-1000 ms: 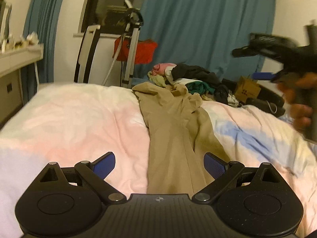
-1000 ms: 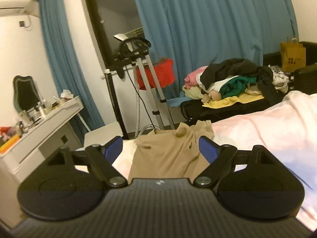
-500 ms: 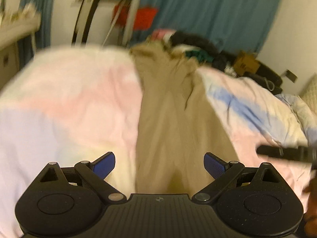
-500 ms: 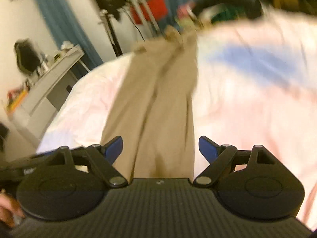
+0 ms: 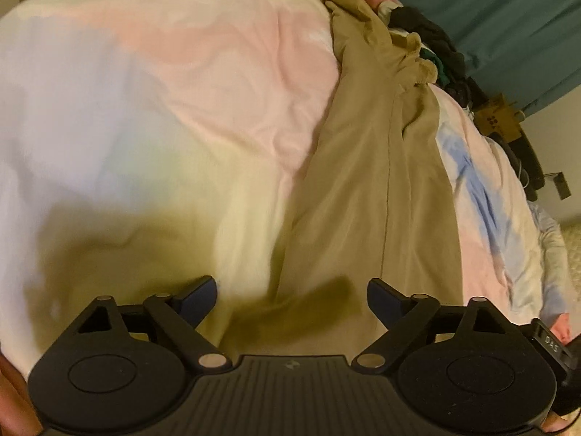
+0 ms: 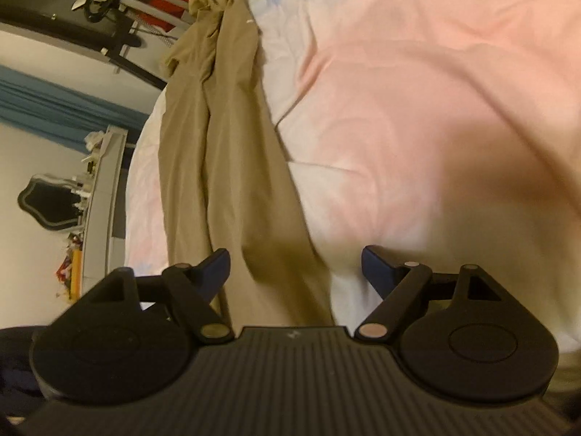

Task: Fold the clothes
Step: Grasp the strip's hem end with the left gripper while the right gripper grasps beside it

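Jaws spread on both our grippers, left [image 5: 292, 296] and right [image 6: 296, 265], holding nothing. Trousers [image 5: 370, 189] lie lengthwise on the bed [image 5: 163, 91], near end between each pair of jaws. Clothes pile [image 5: 432, 40] beyond.

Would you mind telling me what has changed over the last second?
Both grippers have tipped down from the room and closed in on the near end of the tan trousers; the right gripper has also rolled sideways. The left gripper and right are open as before, holding nothing. The trousers lie unmoved on the duvet.
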`<state>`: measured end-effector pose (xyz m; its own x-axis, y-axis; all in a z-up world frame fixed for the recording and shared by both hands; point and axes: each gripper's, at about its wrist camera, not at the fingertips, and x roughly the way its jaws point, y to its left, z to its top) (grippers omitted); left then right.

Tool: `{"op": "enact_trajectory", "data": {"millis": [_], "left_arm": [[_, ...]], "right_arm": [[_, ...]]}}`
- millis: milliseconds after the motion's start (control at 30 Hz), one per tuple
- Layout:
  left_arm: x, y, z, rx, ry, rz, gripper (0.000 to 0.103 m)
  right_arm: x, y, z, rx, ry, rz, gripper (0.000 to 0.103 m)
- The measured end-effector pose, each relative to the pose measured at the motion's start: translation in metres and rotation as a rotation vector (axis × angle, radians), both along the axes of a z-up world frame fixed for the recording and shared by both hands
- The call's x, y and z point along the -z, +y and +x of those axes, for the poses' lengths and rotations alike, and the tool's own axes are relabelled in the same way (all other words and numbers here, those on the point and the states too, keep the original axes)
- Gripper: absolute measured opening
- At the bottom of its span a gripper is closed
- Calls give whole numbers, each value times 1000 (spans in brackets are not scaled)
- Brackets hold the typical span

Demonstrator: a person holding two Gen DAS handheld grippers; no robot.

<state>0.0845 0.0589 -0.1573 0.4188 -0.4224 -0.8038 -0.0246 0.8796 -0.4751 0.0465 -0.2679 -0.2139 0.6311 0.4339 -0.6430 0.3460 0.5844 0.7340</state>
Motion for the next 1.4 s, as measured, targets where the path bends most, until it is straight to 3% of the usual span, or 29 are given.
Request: {"op": "enact_trajectory", "data": {"millis": [133, 167, 267, 333, 367, 433, 467, 533, 667, 767, 800, 933, 1067, 1133, 1200, 1233, 1400], "left_arm": [[3, -5, -9, 36, 27, -24, 64], [4, -2, -10, 21, 38, -44, 60], [8, 9, -13, -27, 69, -103, 45], [11, 16, -14, -60, 91, -142, 22], [12, 19, -15, -76, 101, -162, 15], [14, 26, -17, -108, 122, -201, 7], [16, 30, -17, -124, 133, -220, 6], [12, 39, -23, -154, 122, -258, 5], [7, 39, -27, -156, 110, -238, 5], [11, 36, -21, -150, 134, -206, 30], [15, 33, -17, -148, 158, -193, 47], [23, 22, -11, -76, 188, -168, 61], [22, 5, -12, 34, 193, -117, 54], [19, 2, -15, 39, 195, -92, 32], [18, 7, -16, 24, 208, -124, 20], [17, 11, -17, 10, 202, -150, 14], [-2, 27, -26, -48, 150, -301, 12]], "right_arm": [[-4, 12, -3, -59, -25, 29, 76], [-5, 15, -3, -76, -32, 38, 72], [-6, 16, -8, -118, -16, 40, 72], [-7, 23, -4, -149, 2, 8, 71], [-7, 26, -1, -165, 11, -8, 69], [-11, 29, -3, -190, 24, -53, 55], [-12, 29, -5, -204, 30, -66, 50], [-13, 26, -9, -216, 42, -65, 50], [-11, 26, -11, -209, 69, -50, 50], [-10, 34, -7, -232, 85, -71, 51], [-10, 36, -6, -240, 89, -79, 51], [-11, 45, -2, -286, 93, -122, 51], [-16, 53, -4, -340, 76, -157, 50], [-19, 56, -5, -356, 72, -170, 43], [-24, 53, -8, -352, 64, -154, 18], [-26, 52, -9, -350, 60, -146, 15], [-49, 31, -26, -264, -45, -84, 11]]}}
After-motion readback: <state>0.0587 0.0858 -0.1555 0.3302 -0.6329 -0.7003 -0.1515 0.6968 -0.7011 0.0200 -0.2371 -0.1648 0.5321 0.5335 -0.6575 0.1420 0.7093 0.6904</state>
